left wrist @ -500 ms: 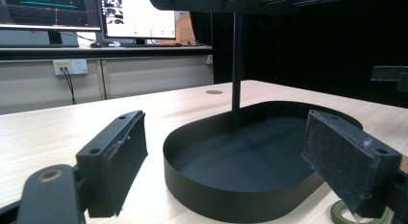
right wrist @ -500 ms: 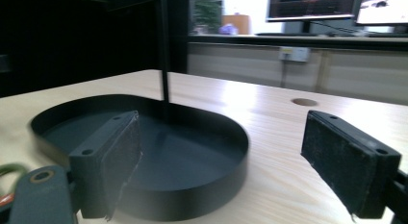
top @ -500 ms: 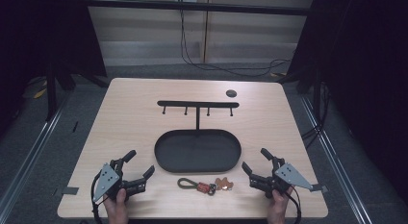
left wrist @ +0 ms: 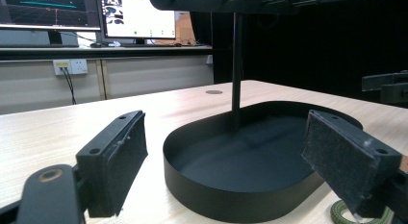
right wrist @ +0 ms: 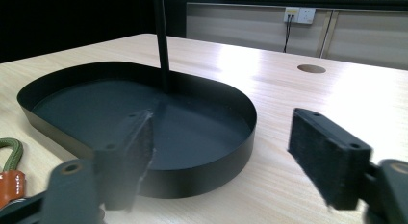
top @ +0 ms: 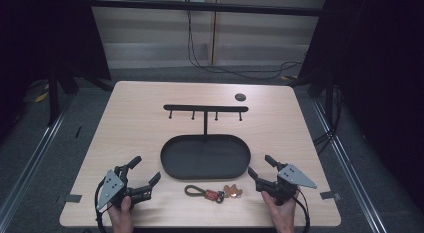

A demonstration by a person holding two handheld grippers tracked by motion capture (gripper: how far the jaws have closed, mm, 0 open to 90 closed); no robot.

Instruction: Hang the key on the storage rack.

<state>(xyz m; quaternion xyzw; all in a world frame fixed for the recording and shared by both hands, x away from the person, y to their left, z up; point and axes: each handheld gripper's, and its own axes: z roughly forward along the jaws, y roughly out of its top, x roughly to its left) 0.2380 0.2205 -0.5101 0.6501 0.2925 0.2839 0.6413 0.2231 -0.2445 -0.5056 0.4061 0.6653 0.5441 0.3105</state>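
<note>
Black oval metal tray (top: 172,165) with hook stand, centred on pale wooden table (top: 140,123); green-looped leather keychain (top: 212,192) just before it, flanked by left gripper (top: 141,174) and right gripper (top: 260,167), fingers released, barely shifted since a moment ago: nothing begun.

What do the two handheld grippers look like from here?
Both the left gripper and the right gripper are black, with a grey three-cornered plate on top and a black cable trailing toward the person. Each has two flat black jaws faced with dark, felt-like pads. Bare hands hold them; no sleeves are visible.
</note>
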